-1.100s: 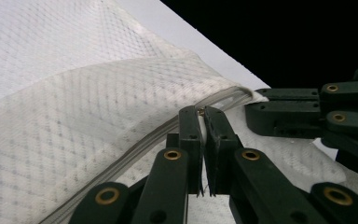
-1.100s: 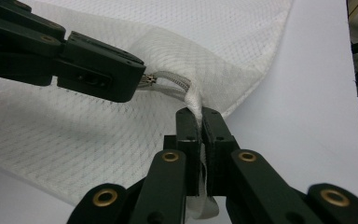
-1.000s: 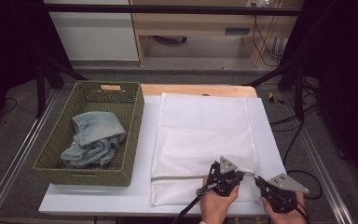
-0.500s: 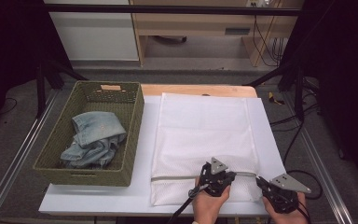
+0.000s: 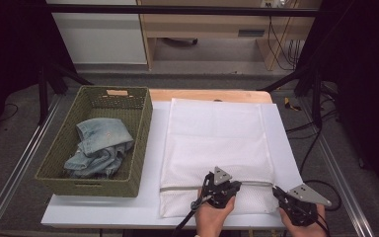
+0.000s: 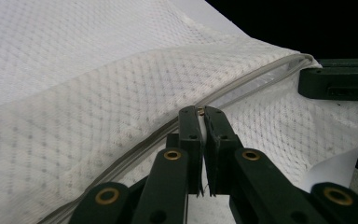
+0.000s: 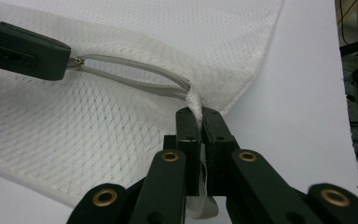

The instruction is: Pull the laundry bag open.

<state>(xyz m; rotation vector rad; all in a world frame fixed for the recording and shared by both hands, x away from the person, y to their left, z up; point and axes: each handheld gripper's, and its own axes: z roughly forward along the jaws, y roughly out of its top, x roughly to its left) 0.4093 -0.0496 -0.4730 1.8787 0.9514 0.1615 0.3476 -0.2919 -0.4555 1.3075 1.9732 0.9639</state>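
Observation:
A white mesh laundry bag [image 5: 217,143] lies flat on the white board [image 5: 108,207]; its grey zipper [image 5: 187,186] runs across near the front edge. My left gripper [image 5: 213,183] is shut on the zipper's small metal pull [image 6: 200,111], partway along the track. My right gripper [image 5: 276,190] is shut on the bag's fabric tab [image 7: 196,105] at the right end of the zipper. Between the two grippers the zipper [image 7: 135,77] gapes open. In the right gripper view the left gripper's jaw [image 7: 23,51] shows at the upper left.
A green woven basket [image 5: 143,143] stands left of the bag with crumpled blue jeans [image 5: 101,145] inside. The board rests on a wooden tabletop [image 5: 207,95]. Metal rails run along both table sides, and cables lie on the floor at the right.
My left gripper has slid left along the zipper with the pull in it, and the open stretch has grown longer. The right gripper has stayed put at the bag's corner.

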